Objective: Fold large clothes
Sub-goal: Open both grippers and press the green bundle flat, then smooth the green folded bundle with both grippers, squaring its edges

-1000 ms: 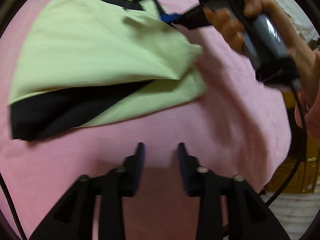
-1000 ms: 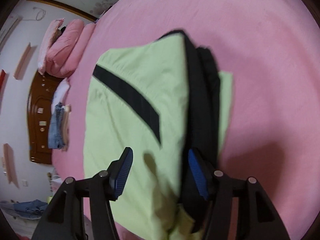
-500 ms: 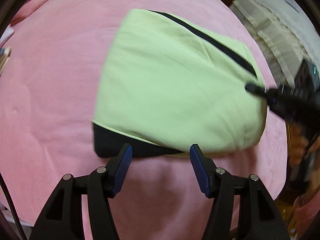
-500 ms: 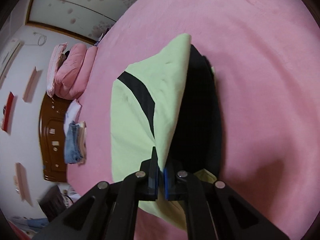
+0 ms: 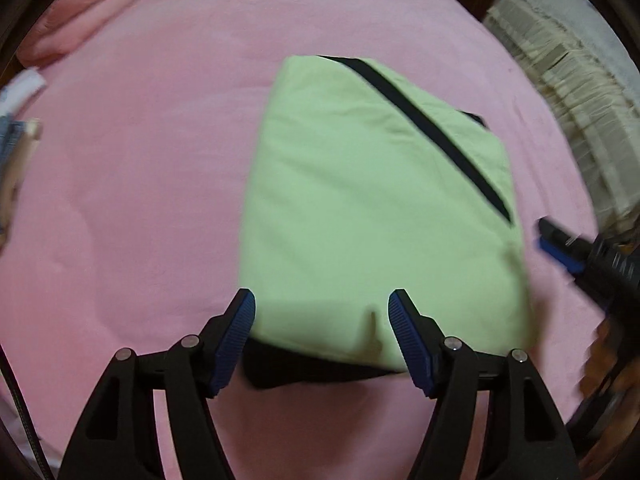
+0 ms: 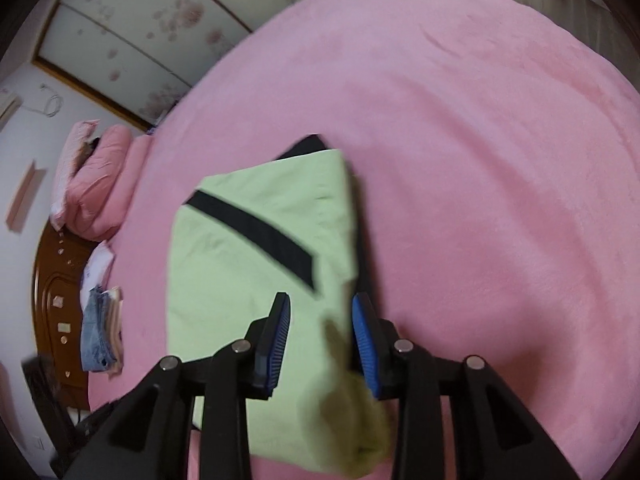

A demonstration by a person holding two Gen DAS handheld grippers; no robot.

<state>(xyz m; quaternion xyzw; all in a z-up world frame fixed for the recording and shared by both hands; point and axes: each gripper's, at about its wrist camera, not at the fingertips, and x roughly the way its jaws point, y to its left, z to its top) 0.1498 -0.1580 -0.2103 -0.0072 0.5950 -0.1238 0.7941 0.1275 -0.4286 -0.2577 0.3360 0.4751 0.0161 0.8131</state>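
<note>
The left gripper (image 5: 322,334) hung over the bed, and its jaws had just been opening. They stood wide apart with nothing pinched between them; the near edge of the folded top showed in the gap below. The right gripper (image 6: 320,336) was close above the same cloth. Its jaws had just been opening too, and now they were partly open. The cloth lay under the gap, but the blue pads (image 6: 279,332) were not squeezing it.

Just past both grippers lay the light green top (image 5: 360,208), folded into a flat block on the pink blanket (image 5: 140,160). A black stripe (image 5: 432,132) ran slanting across its upper side, and a black part (image 5: 280,368) stuck out from under its near edge.

Farther off, pink pillows (image 6: 96,184) were piled at the head of the bed. Near them sat a small stack of folded clothes (image 6: 98,328) beside a brown wooden headboard (image 6: 56,300).
</note>
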